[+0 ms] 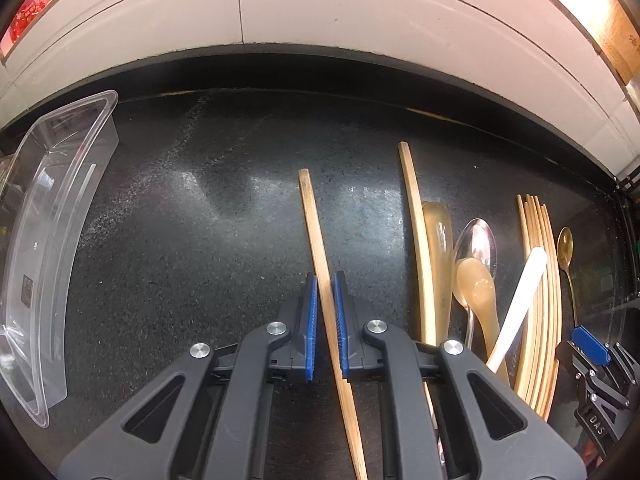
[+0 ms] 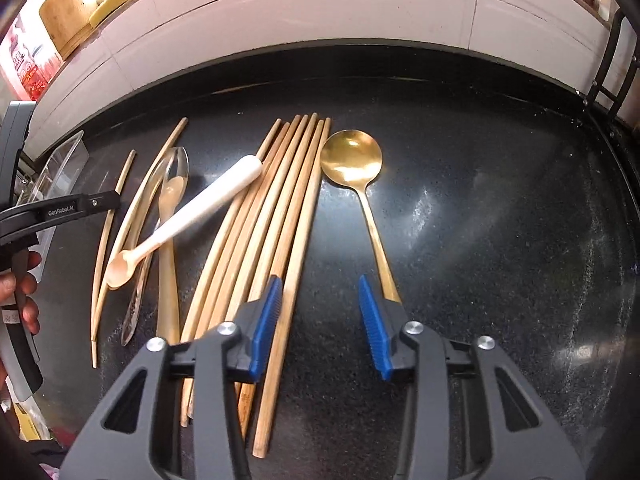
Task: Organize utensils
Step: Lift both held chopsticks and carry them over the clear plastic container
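Left gripper (image 1: pixel 325 320) nearest the lens, blue pads nearly together with a single bamboo chopstick (image 1: pixel 320 248) pinched between them; whether the stick is lifted off the black stone counter (image 1: pixel 200 220) or lying on it, can't tell. Clear plastic container (image 1: pixel 48 240) sits at the far left of that counter, tilted in the fisheye view, nothing visible inside.

Right gripper (image 2: pixel 320 320) has its fingers well apart, holding nothing. Left pad (image 2: pixel 266 320) sits over the edge of the chopstick bundle (image 2: pixel 276 216); contact unclear. Right pad is beside the handle of the gold spoon (image 2: pixel 352 160), which lies just right of the bundle, bowl toward the wall.

Left of the bundle: white spoon (image 2: pixel 192 208) lies slanted, its handle end resting across the chopsticks. Under it, a clear plastic spoon (image 2: pixel 176 168) and a translucent tan spoon (image 2: pixel 168 272). One more loose chopstick (image 2: pixel 132 216) curves along their left side.

White tile wall (image 2: pixel 320 12) runs behind the counter.
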The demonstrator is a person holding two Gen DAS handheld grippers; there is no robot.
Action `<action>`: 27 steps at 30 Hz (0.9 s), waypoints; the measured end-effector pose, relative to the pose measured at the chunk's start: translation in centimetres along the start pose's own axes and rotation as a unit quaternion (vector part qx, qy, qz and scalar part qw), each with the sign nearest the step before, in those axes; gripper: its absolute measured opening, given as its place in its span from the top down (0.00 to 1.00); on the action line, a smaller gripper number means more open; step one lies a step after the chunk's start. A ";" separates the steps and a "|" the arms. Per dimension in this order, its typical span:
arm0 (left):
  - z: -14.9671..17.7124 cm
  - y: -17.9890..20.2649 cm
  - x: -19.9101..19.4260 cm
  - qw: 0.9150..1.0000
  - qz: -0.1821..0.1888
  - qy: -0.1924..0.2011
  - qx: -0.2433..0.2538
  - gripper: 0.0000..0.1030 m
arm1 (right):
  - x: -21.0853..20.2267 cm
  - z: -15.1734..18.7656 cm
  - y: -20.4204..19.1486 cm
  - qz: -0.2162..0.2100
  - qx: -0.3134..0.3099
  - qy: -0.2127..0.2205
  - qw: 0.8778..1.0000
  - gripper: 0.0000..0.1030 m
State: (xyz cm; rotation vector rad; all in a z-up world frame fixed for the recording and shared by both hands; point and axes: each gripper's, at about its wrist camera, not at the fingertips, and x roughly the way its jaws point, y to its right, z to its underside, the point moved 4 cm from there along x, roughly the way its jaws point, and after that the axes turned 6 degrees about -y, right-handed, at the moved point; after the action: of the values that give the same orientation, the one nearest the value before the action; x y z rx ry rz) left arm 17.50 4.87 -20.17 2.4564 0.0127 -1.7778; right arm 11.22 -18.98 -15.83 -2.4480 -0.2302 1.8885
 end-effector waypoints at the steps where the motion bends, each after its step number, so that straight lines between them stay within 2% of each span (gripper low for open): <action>1: 0.0 0.0 0.0 1.000 -0.001 0.001 0.001 0.91 | -0.1 0.1 -0.2 0.006 -0.005 0.000 1.000 0.65; 5: 0.0 0.1 -0.1 1.000 -0.004 0.002 0.009 0.91 | 0.2 0.4 -1.4 0.032 -0.025 0.003 0.999 0.66; 7: 0.1 0.3 -0.1 1.000 -0.007 0.004 0.014 0.91 | 0.4 0.3 -2.0 0.037 -0.037 0.008 0.999 0.81; 9: 0.1 0.6 -0.1 1.000 -0.015 0.006 0.023 0.91 | 0.6 0.3 -2.7 0.038 -0.051 0.013 0.998 0.90; 12: 0.4 1.0 -0.1 0.999 -0.016 0.007 0.029 0.92 | 0.6 0.6 -2.8 0.030 -0.052 0.013 0.998 0.91; 16: 0.7 0.4 -0.2 1.000 0.017 0.008 0.018 0.94 | 0.4 0.5 -1.8 0.005 -0.031 0.010 0.999 0.93; 27: 0.7 -1.4 -0.5 0.998 0.059 0.000 0.014 0.95 | -0.3 0.2 -0.3 -0.005 -0.018 0.011 1.000 0.93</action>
State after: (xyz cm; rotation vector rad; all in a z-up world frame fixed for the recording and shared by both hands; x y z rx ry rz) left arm 16.56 6.18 -20.08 2.4207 -0.1551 -1.7416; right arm 10.92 -18.76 -15.60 -2.4836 -0.2765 1.8697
